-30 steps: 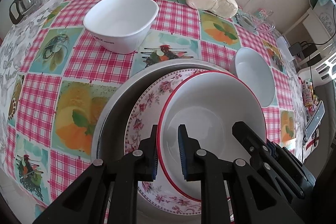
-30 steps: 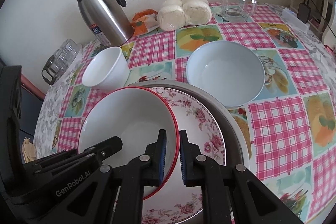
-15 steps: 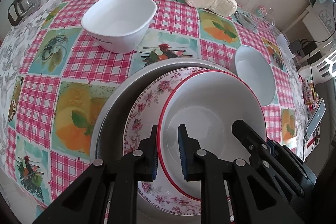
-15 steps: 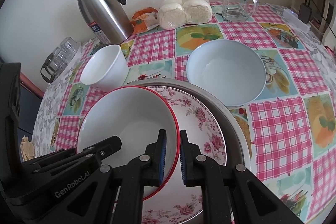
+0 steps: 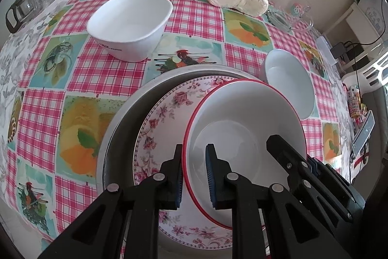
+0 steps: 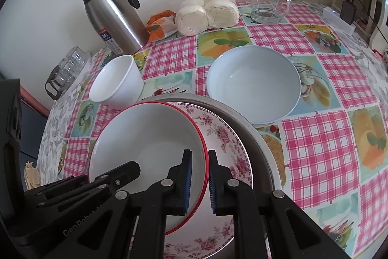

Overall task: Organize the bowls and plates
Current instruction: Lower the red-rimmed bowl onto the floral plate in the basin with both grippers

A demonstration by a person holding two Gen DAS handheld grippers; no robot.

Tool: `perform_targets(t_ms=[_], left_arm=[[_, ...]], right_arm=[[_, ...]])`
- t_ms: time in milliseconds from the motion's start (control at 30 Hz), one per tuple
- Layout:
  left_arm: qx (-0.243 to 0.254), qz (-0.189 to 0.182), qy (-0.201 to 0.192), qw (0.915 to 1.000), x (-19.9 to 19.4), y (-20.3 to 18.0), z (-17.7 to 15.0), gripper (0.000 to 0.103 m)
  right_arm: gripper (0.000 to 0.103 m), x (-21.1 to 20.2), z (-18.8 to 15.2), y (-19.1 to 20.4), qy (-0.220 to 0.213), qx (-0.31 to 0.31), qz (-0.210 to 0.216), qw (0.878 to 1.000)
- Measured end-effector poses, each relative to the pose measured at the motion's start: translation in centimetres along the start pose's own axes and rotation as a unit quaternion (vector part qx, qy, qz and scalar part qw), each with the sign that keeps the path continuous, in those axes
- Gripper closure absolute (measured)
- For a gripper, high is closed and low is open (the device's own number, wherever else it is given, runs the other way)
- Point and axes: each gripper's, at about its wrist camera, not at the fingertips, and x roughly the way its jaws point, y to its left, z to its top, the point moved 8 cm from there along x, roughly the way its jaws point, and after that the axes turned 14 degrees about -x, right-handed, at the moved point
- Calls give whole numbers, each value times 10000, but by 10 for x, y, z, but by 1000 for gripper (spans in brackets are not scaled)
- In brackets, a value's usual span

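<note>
red-rimmed bowl [image 5: 242, 123] has tilted higher, both grippers pinching its rim.

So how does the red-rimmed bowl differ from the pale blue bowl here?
The red-rimmed bowl has a red edge; the pale blue bowl is plain. The red-rimmed bowl is gripped on opposite rim sides by the left gripper and right gripper, over the floral plate; the pale blue bowl is ungripped, on the tablecloth. The red-rimmed bowl tilts; the pale blue bowl sits level. Both are empty.

The left gripper [image 5: 194, 176] and the right gripper [image 6: 200, 180] point toward 12 o'clock, their 2 finger pairs nearly closed.
</note>
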Motion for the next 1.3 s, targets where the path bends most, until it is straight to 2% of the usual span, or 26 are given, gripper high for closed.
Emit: perform_targets(t_ms=[333,667,800,1167,1300], left_arm=[[-15,14,-44,10000,-2,2,0,85],[-92,-16,-405,9991,-24,11,11,84],[-205,-128,-506,9984,-29,14,14,72],[-276,-255,-694,9969,-41,15,22,70],[-377,-285,-719,9963,-43,18,24,66]], right_arm=[[87,2,-1,-1,27,-12,-26,10000],[88,-22,12,-3,-390,-62,-244,9989],[87,-26,15,-10,-492,69,-327,9982],[87,-40,22,-20,-806,267,-343,9958],[87,-39,21,-24,-772,357,-374,9957]])
